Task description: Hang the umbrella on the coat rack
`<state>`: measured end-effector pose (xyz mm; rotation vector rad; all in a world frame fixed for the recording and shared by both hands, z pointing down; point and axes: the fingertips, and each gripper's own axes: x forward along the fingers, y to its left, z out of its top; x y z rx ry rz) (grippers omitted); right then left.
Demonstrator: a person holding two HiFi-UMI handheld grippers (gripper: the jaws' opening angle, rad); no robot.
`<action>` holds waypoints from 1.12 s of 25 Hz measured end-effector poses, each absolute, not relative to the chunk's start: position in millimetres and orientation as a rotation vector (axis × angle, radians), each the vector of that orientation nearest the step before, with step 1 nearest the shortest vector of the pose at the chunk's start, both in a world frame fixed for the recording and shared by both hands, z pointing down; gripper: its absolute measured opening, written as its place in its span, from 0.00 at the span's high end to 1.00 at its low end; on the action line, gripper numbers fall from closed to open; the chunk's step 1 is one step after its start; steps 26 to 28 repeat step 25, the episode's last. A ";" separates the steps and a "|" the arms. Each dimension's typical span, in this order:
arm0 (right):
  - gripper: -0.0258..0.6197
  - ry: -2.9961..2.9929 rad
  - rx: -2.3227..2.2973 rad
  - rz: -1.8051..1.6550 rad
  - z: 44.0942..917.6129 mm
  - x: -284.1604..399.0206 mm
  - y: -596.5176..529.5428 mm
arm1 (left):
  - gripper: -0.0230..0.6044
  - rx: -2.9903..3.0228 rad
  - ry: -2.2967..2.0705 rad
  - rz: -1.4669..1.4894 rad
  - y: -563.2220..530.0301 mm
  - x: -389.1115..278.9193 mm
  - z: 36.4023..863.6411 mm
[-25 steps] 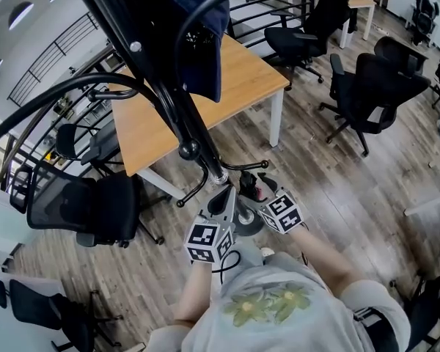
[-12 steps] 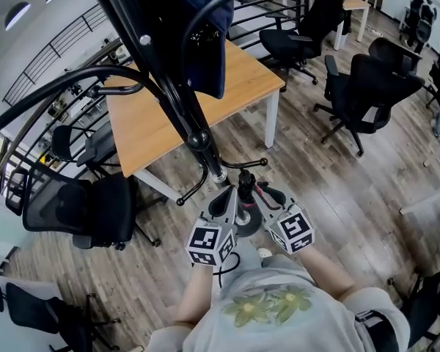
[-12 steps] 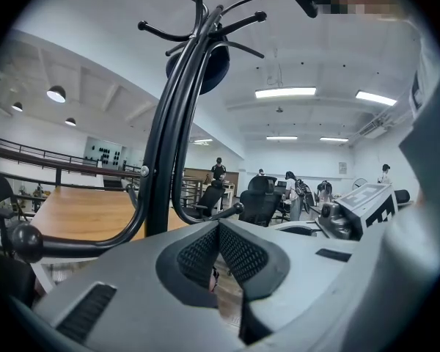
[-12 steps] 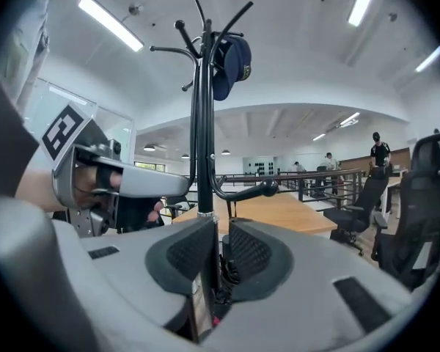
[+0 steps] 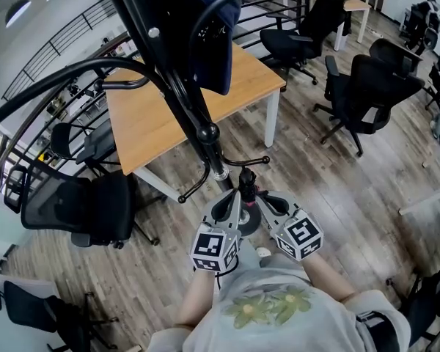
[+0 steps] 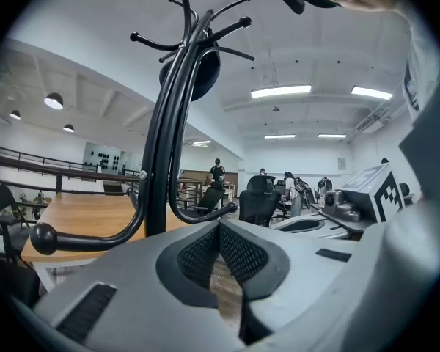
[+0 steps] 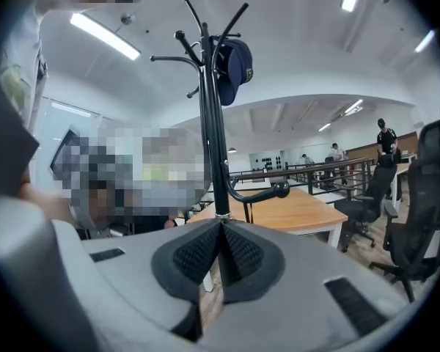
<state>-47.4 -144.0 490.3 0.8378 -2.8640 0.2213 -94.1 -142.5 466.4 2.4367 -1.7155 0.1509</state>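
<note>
The black coat rack [image 5: 198,116] rises just ahead of me, with a navy cap [image 5: 213,42] on an upper hook. A small dark folded umbrella [image 5: 246,185] with a reddish part seems to hang under a low hook [image 5: 253,161], above the round base [image 5: 251,224]. My left gripper [image 5: 232,195] and right gripper [image 5: 263,196] flank it, and neither one touches it. Both are shut with nothing between the pads. The left gripper view shows shut jaws [image 6: 220,226] below the rack pole [image 6: 161,138]. The right gripper view shows shut jaws [image 7: 220,226] under the pole [image 7: 211,145] and cap [image 7: 235,64].
A wooden desk [image 5: 169,116] stands right behind the rack. Black office chairs sit at the left [image 5: 81,204] and the right [image 5: 367,94]. A black railing [image 5: 51,57] runs along the far left. Plank floor [image 5: 337,189] lies open to the right of the rack.
My right gripper has come away from the umbrella, pulled back toward me and risen, so its marker cube looks larger. The left gripper has hardly moved.
</note>
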 end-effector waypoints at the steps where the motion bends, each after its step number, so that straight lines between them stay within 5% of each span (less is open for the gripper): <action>1: 0.96 -2.860 0.841 0.213 490.6 -47.3 -143.3 | 0.95 2.432 -1.713 0.143 -141.6 -94.8 467.1; 28: 0.96 -2.811 0.879 0.217 499.5 -52.5 -142.6 | 0.95 2.411 -1.698 0.152 -132.4 -104.9 472.5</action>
